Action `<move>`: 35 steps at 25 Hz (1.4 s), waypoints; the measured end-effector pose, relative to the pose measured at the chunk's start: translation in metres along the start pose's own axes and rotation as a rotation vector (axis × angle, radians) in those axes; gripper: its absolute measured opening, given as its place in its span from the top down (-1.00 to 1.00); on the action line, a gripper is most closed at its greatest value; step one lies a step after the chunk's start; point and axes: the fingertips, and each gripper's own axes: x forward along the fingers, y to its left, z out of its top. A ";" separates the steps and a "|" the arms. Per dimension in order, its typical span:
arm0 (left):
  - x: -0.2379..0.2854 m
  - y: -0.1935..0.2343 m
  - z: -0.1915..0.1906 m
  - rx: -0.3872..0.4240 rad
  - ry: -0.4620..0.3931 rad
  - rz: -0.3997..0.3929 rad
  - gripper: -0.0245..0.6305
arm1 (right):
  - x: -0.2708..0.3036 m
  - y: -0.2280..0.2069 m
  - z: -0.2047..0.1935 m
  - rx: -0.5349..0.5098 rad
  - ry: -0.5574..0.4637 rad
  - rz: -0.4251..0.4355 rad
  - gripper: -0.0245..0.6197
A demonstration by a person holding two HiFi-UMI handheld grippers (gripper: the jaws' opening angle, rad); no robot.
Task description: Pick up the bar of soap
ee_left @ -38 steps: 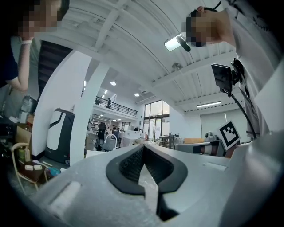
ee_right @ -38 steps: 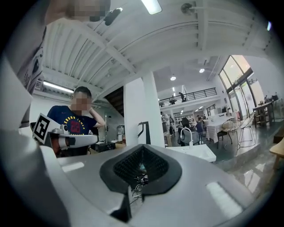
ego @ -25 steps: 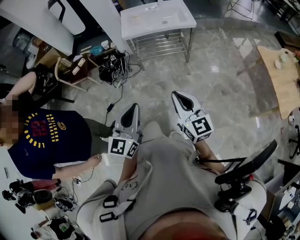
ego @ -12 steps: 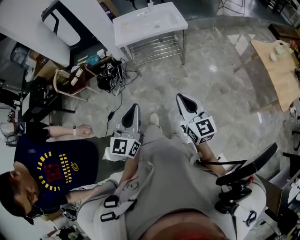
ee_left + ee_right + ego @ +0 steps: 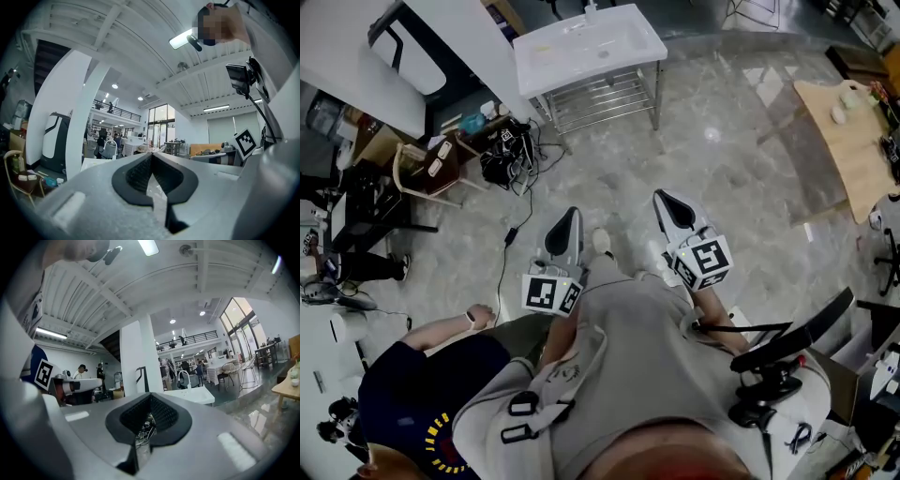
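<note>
A white sink stand (image 5: 581, 42) with a wire shelf under it is at the top of the head view, well ahead of both grippers. I cannot make out a bar of soap on it from here. My left gripper (image 5: 565, 217) and right gripper (image 5: 664, 200) are held side by side in front of my body, level, over the marble floor. Both are shut with nothing between the jaws. In the left gripper view the left gripper (image 5: 151, 157) has its ribbed pads meeting. The right gripper view shows the right gripper (image 5: 150, 398) the same way, with the white sink (image 5: 190, 393) beyond it.
A person in a dark blue shirt (image 5: 422, 422) crouches at the lower left. A chair (image 5: 427, 169) and a tangle of cables (image 5: 511, 155) lie left of the sink stand. A wooden table (image 5: 839, 131) is at the right and a white partition (image 5: 478, 47) at the upper left.
The sink stand has slid left in the head view. The person in the blue shirt has moved from the left edge down to the lower left. Both grippers stay shut.
</note>
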 end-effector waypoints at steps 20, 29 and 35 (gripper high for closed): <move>0.026 0.129 -0.028 -0.113 0.024 0.116 0.95 | 0.127 0.015 -0.004 -0.040 0.089 0.083 0.92; 0.065 0.191 -0.005 -0.118 0.005 0.070 0.95 | 0.197 0.019 0.026 -0.063 0.090 0.070 0.92; 0.088 0.230 0.010 -0.136 -0.028 0.012 0.95 | 0.237 0.032 0.047 -0.100 0.075 0.066 0.92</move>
